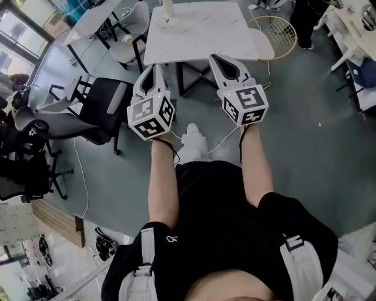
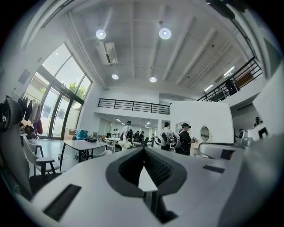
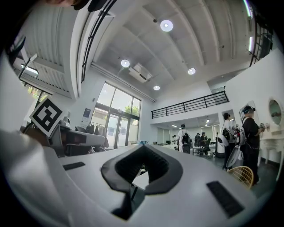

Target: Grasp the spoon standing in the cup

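Spoon in sight?
Not that I can tell: only a pale upright thing (image 1: 168, 8) shows at the far edge of the white tabletop (image 1: 200, 35).
And your hands?
My left hand-held gripper (image 1: 154, 69) and right hand-held gripper (image 1: 216, 58) hover near the tabletop's near edge, both clenched tip to tip, holding nothing.

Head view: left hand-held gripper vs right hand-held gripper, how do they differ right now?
The left hand-held gripper sits lower in the picture, its tip just short of the white table; the right hand-held gripper has its tip overlapping the table's near edge. The right one slants inward strongly, the left one only slightly. Shared: both are shut, have nothing between the jaws, and point toward the table.
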